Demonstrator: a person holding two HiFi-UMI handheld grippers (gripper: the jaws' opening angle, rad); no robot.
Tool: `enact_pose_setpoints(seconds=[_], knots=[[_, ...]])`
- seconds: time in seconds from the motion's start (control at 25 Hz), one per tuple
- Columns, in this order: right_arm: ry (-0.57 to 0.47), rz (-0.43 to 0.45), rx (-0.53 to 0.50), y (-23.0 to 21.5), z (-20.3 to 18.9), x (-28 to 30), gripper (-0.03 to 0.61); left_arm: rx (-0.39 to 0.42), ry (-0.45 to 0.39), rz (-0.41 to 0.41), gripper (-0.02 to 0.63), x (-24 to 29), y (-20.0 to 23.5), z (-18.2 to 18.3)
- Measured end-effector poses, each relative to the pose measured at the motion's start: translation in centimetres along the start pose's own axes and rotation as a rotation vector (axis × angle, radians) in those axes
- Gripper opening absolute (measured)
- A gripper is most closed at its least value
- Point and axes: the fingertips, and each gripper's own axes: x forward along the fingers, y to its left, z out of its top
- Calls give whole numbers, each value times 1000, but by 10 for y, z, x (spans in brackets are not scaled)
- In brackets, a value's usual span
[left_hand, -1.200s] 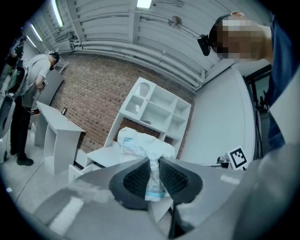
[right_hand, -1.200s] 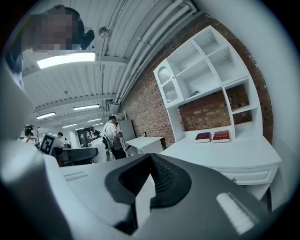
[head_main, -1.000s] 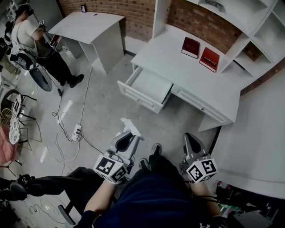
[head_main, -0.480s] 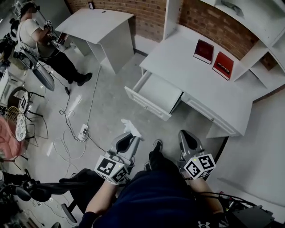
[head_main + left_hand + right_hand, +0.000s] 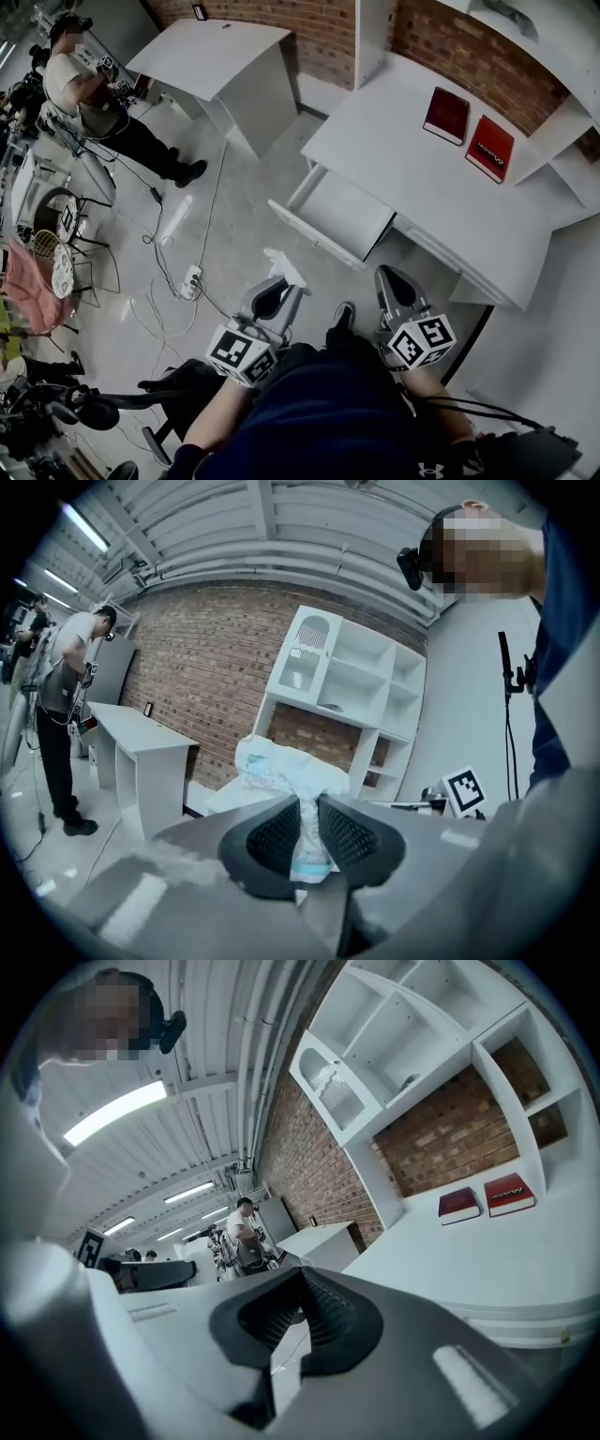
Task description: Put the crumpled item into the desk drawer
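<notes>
What changed: I have brought both claws closer to the white desk (image 5: 441, 192). Its pulled-out drawer (image 5: 314, 239) sits nearer to them in the head view than a second ago.
What stayed: the crumpled item (image 5: 286, 766) is still in the same claw, pinched the same way.
Left gripper (image 5: 307, 806): closed tight on the crumpled item (image 5: 284, 265).
Right gripper (image 5: 300, 1274): jaws squeezed together, with nothing between them.
How the item looks: white and wrinkly like a scrunched wrapper, with pale blue print. The thin part is squashed between the dark pads and the puffy part sticks out above them.
Where the item is: up in the air over the grey floor (image 5: 234, 225), just short of the drawer and not in it yet.
On the desk: two red books (image 5: 446, 114) lie side by side near the back.
</notes>
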Motion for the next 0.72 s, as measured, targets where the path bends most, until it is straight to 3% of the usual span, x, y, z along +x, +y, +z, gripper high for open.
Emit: enact_pose_setpoints(seconds=[0.52,0.72], knots=[[-43,-44,7,-46,32,22,3,111,34,-36,67,64,13,27],[-54,-102,10,-57,36,23,3,205,91,-59,67,85,33,24]])
